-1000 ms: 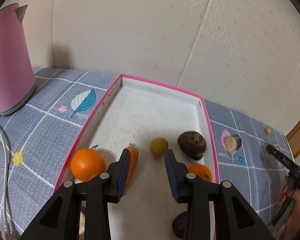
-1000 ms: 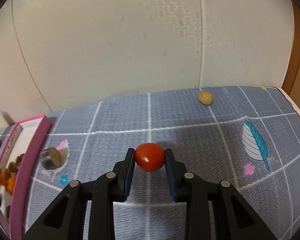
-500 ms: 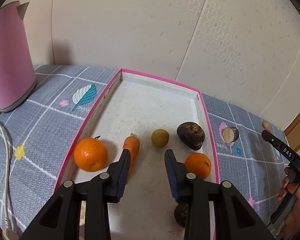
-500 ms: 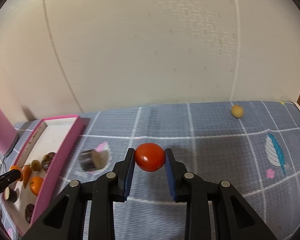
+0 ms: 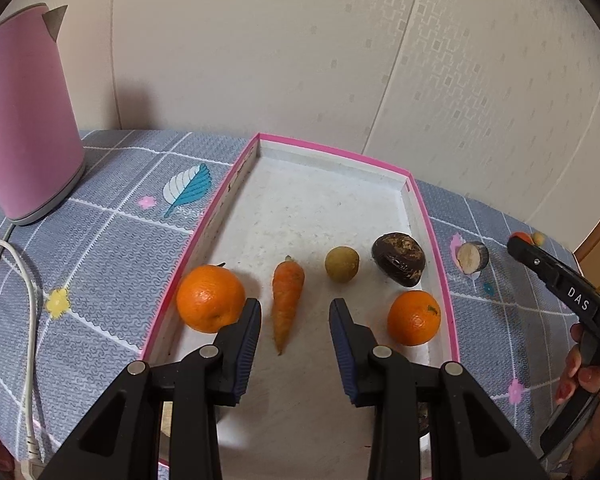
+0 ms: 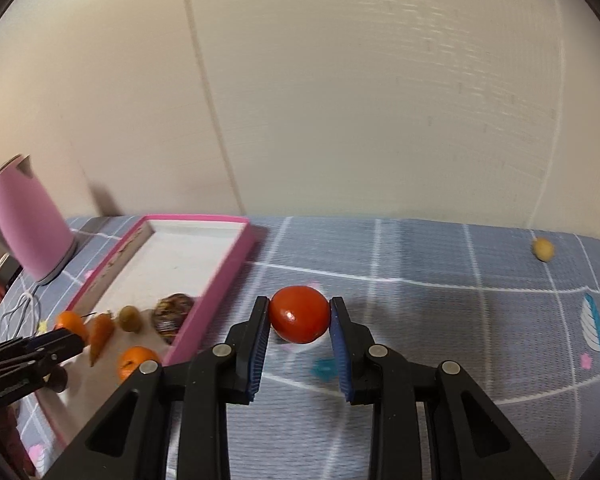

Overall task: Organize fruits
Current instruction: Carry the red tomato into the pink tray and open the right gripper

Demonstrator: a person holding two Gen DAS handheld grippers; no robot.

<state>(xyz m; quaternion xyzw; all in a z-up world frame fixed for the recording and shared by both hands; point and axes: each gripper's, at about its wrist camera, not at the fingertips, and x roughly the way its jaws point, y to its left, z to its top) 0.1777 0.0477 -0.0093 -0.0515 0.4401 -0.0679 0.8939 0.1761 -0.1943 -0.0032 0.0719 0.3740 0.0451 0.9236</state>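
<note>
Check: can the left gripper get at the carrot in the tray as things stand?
Probably yes. The left gripper hangs open and empty right over the carrot, whose tip lies between the fingers; the orange sits beside it, apart.

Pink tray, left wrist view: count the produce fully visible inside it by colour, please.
Orange: 3, large orange, small orange, carrot
Yellow-green: 1, small round fruit
Dark brown: 1, wrinkled fruit
Total: 5 in the pink tray
</note>
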